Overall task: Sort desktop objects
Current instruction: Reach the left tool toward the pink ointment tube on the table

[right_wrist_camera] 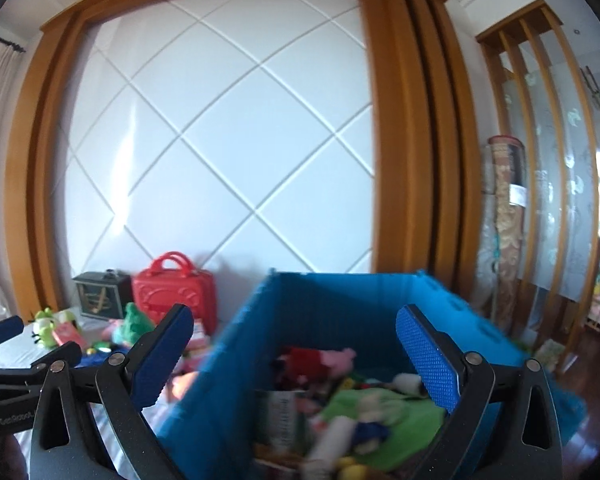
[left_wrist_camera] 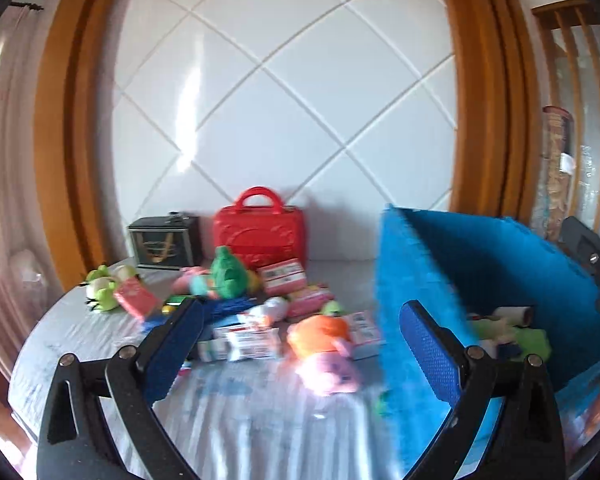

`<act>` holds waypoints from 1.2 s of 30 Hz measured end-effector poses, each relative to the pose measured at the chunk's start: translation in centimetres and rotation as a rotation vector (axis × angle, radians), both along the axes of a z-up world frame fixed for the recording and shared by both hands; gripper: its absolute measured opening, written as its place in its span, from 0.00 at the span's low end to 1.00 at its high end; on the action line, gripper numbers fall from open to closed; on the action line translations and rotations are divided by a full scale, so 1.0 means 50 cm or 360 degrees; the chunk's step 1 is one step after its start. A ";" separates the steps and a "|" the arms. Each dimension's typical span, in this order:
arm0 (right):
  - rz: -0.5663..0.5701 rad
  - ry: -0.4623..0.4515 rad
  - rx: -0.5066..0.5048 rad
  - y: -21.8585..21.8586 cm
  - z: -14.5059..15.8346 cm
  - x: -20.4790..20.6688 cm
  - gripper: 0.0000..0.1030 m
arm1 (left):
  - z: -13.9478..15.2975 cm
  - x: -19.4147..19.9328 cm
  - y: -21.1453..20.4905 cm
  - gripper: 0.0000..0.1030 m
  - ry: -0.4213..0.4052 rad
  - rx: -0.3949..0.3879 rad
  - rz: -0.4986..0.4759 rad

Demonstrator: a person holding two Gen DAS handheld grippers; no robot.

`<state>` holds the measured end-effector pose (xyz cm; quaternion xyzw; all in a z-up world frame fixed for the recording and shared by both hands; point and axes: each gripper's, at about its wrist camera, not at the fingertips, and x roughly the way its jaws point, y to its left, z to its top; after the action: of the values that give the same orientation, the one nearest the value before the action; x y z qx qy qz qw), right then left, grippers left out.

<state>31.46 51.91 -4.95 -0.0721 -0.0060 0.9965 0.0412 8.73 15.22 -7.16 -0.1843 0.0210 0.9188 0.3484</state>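
Blue bin (right_wrist_camera: 236, 360): stood at the worktop's (left_wrist_camera: 260, 420) right side, already holding several soft toys and packets. Unsorted pile (left_wrist_camera: 268, 320): plush toys, small boxes and packets lay mid-worktop, before a red case (left_wrist_camera: 260, 232). Left gripper (left_wrist_camera: 300, 352): wide, empty, facing the pile. Right gripper (right_wrist_camera: 296, 364): wide, empty, above the bin. Judged partly sorted; much remained.

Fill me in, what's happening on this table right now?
A person with two handheld grippers is sorting a pile of small toys and packets into a blue bin. The right gripper hangs open and empty over the bin, which already holds several toys. The left gripper is open too, facing the pile, with an orange and pink plush nearest.
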 end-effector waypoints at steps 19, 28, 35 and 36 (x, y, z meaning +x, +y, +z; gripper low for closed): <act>0.0080 -0.0669 -0.0141 -0.497 -0.265 -0.350 1.00 | -0.399 -0.626 -0.221 0.54 -0.0606 -0.0525 0.0031; 0.0121 -0.1126 -0.0182 -0.507 -0.498 -0.433 0.91 | -0.614 -0.648 -0.066 0.33 -0.0870 -0.0768 -0.0184; 0.0379 -0.1305 -0.0245 -0.517 -0.568 -0.523 0.61 | -0.666 -0.661 -0.030 0.26 -0.0994 -0.0773 -0.0096; 0.0425 -0.1318 -0.0242 -0.523 -0.573 -0.539 0.61 | -0.667 -0.663 -0.027 0.26 -0.0994 -0.0782 -0.0066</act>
<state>4.52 25.74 -33.59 -0.4669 0.0419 0.8777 -0.0992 -24.41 13.89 -40.52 -0.5323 0.1369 0.7789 0.3021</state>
